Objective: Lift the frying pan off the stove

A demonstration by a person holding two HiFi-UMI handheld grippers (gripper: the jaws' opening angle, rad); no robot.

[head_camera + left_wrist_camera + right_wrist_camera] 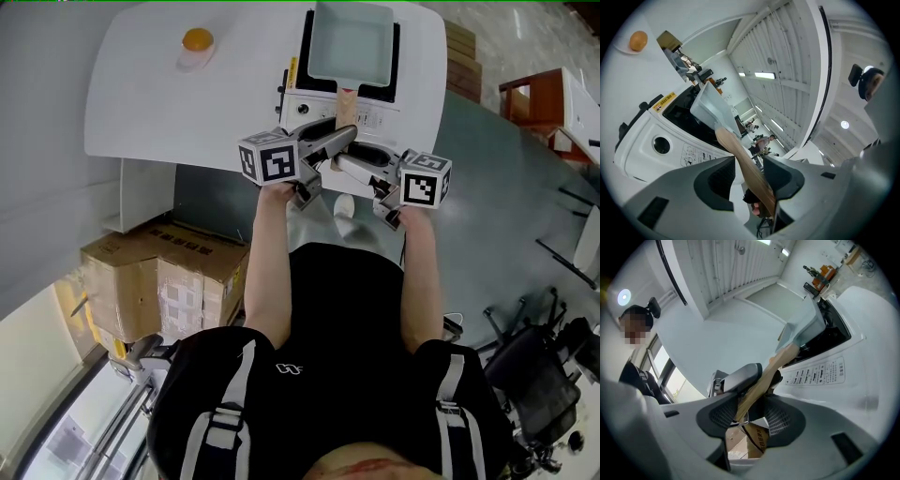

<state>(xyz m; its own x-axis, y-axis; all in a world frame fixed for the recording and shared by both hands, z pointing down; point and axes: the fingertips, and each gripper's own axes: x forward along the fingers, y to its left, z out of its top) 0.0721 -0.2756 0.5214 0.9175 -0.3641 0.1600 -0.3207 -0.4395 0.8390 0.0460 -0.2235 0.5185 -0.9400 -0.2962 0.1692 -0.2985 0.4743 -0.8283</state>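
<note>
The person's bare forearms (272,244) are reaching forward over stacked cardboard boxes (159,272) that are sitting on the floor by the white desk (141,103). The left gripper (750,164) is pointing at the frying pan's wooden handle (345,103). Its jaws are standing apart with the handle running between them, lying against one jaw while the other pad is staying clear of the wood. The right gripper (757,401) is coming in from the other side, close beside the left one. Its jaws are also standing apart with the same handle passing between them, near one pad and with a gap showing at the other. Just beyond the two grippers, the white portable stove (370,117) is sitting at the desk's near edge, its printed control panel facing the person. The rectangular frying pan (352,42) is lying over the stove's black top with its handle sticking out toward the person; whether it is resting there or slightly raised cannot be told. Farther off to the left, an orange egg (197,39) is sitting on a small dish (192,62).
</note>
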